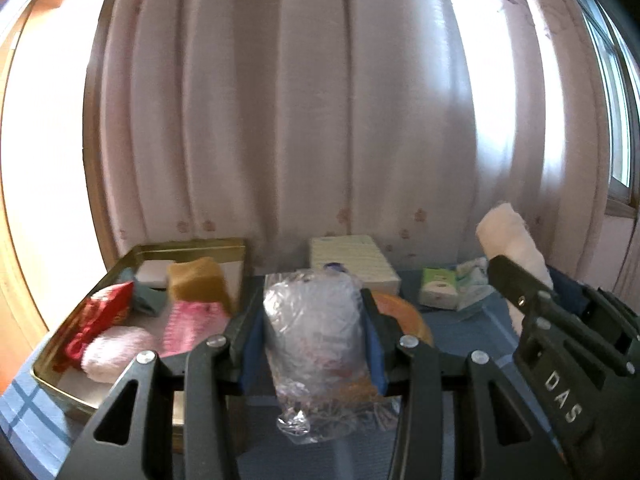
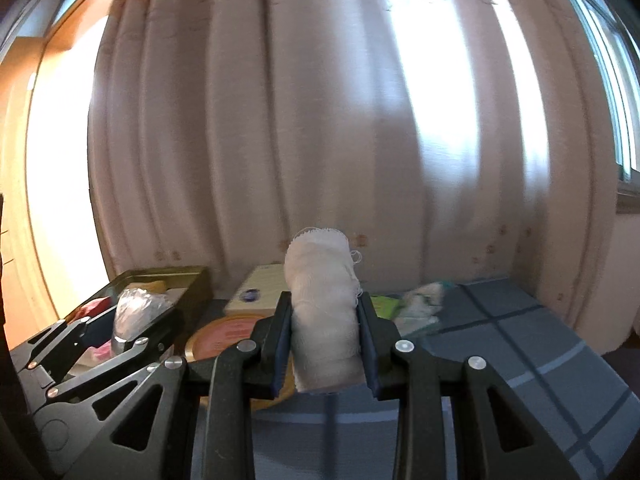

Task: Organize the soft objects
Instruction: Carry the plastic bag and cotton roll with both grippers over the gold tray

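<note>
At the far left a gold metal tin (image 1: 120, 258) sat on the blue checked worktop (image 1: 460, 332), holding a red pouch (image 1: 102, 316), a pink knitted piece (image 1: 192, 326), a pale pink fluffy roll (image 1: 116, 350) and a tan sponge block (image 1: 196, 280). Just right of the tin, the left gripper (image 1: 314, 338) had its fingers (image 1: 252, 344) pinching a bundle wrapped in clear plastic (image 1: 312, 332), held upright and raised above the worktop. Behind it lay a round orange lid (image 1: 404, 312) and a cream tissue box (image 1: 352, 258) near the pink curtain (image 1: 280, 100). Further right, a green-and-white tissue pack (image 1: 438, 286) and a crumpled wrapper (image 1: 474, 280) lay close together on the worktop. At the right, the right gripper (image 2: 326, 344) had its fingers (image 2: 370, 340) clamped on a white gauze roll (image 2: 324, 312), standing upright between them, clear of the worktop and well apart from the tin.
</note>
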### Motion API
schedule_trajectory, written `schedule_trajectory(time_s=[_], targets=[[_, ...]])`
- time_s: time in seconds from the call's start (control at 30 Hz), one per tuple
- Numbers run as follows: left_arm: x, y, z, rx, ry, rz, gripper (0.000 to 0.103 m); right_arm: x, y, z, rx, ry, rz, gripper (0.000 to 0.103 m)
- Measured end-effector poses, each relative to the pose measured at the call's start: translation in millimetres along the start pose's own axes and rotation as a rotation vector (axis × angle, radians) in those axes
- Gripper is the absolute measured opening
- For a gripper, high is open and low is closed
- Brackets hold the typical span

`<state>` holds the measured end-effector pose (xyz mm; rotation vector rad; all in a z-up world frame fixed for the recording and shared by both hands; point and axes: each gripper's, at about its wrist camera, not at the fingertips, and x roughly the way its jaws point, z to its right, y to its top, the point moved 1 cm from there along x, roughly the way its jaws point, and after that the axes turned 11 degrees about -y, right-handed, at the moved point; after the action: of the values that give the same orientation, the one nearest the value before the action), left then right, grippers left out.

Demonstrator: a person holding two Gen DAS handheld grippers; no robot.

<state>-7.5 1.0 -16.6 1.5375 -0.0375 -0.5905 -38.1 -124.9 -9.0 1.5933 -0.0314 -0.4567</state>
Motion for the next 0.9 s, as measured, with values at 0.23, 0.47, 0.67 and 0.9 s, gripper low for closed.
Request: schedule_trajectory(time_s=[0.23, 0.47, 0.67, 0.9], targets=[[-14.0, -3.3, -42.4, -0.037, 0.057, 0.017, 0.042, -2.2, -1.6, -43.6, -0.032, 0.075, -0.006, 0.033], [-27.4, -4.5, -89.6, -0.084, 0.16, 0.028, 0.042, -3.1, -3.9, -94.3, -0.089, 0.155, -0.008, 0.033], [-36.1, -5.7, -124.7, -0.126, 0.215, 0.035, 0.042, -0.1, -4.9, -128.4, -0.114, 0.2, -0.009, 0.033], [-40.2, -4.5, -154.4, -0.149, 0.27, 0.033, 0.042, 10.1, -3.4, -161.1, -0.143, 0.238, -0.011, 0.033]])
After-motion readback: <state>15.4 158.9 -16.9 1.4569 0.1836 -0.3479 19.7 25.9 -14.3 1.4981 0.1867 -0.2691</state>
